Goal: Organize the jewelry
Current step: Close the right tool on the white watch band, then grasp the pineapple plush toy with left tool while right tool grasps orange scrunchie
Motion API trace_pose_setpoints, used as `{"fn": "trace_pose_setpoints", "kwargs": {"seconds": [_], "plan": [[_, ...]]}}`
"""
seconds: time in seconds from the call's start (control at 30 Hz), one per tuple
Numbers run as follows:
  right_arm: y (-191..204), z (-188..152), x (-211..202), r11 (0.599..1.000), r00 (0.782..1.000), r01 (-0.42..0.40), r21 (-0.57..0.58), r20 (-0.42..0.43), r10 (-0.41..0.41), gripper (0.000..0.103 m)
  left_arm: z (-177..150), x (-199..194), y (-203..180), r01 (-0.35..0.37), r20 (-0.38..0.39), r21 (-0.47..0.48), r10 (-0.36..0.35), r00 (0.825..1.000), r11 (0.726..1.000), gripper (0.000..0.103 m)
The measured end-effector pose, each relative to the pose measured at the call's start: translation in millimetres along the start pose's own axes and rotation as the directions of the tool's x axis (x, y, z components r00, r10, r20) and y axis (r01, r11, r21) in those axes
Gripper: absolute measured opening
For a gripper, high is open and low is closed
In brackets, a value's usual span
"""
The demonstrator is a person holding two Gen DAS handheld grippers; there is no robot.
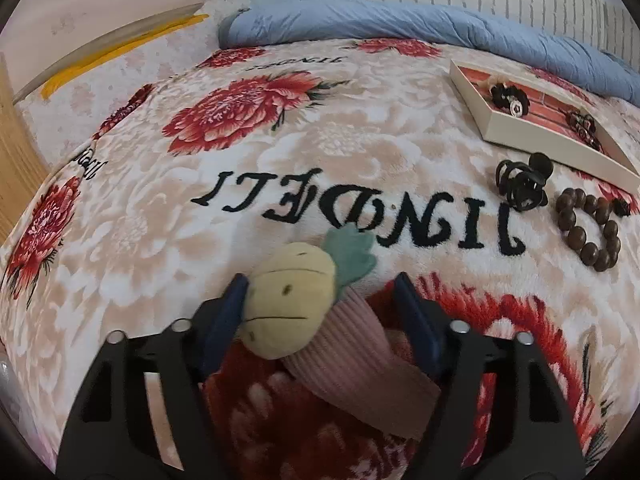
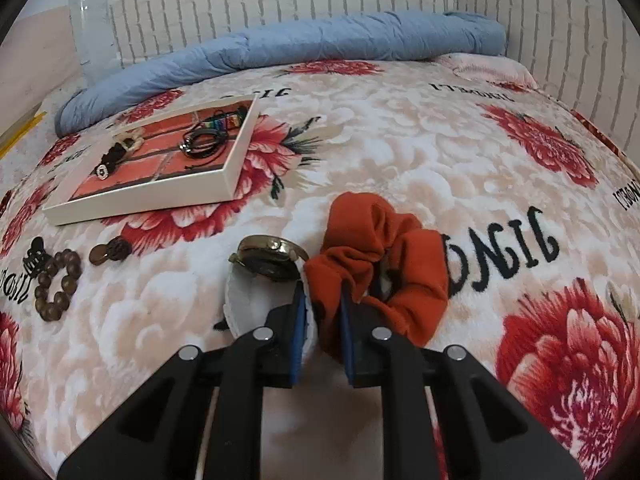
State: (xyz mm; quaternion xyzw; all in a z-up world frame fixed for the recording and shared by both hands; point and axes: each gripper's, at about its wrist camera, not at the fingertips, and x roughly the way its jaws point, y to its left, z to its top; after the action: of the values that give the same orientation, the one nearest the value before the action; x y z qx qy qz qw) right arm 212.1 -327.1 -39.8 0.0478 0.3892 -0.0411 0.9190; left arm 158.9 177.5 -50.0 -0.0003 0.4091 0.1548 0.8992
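Right wrist view shows right tongs (image 2: 322, 304) clenched on orange scrunchie (image 2: 384, 256); left tongs (image 1: 320, 300) released around pineapple scrunchie (image 1: 316, 320); lift clear of watch (image 2: 272, 258) toward tray (image 2: 224, 178).

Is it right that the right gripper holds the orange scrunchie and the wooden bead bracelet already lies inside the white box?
Not quite. The right gripper does hold the orange scrunchie, but the wooden bead bracelet lies on the blanket, outside the white box, as the right wrist view shows.

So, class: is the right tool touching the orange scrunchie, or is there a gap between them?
Touching. The right wrist view shows the right tool with its blue fingers pinched on a fold of the orange scrunchie, fabric squeezed between them with no gap visible.
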Motion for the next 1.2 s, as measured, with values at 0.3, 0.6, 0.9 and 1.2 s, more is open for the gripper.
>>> {"fn": "trace_pose_setpoints", "kwargs": {"seconds": [0.3,0.6,0.9,1.2], "plan": [[1,-5,-4,1.0,1.0,-0.008,-0.015,-0.005,0.007,0.019,0,-4,5,0.017,0.021,-0.018,-0.016,1.0,1.0,0.049],[1,-6,-4,1.0,1.0,-0.012,-0.01,-0.006,0.012,0.02,1,-8,7,0.033,0.046,-0.021,-0.032,0.998,0.999,0.042],[-3,-12,-11,1.0,1.0,-0.028,0.014,-0.012,0.028,0.034,1,-11,8,0.036,0.049,-0.027,-0.035,0.998,0.999,0.042],[-5,-21,-20,0.999,0.999,-0.03,0.025,0.018,0.029,0.038,2,-12,8,0.043,0.052,-0.029,-0.041,0.998,0.999,0.042]]}}
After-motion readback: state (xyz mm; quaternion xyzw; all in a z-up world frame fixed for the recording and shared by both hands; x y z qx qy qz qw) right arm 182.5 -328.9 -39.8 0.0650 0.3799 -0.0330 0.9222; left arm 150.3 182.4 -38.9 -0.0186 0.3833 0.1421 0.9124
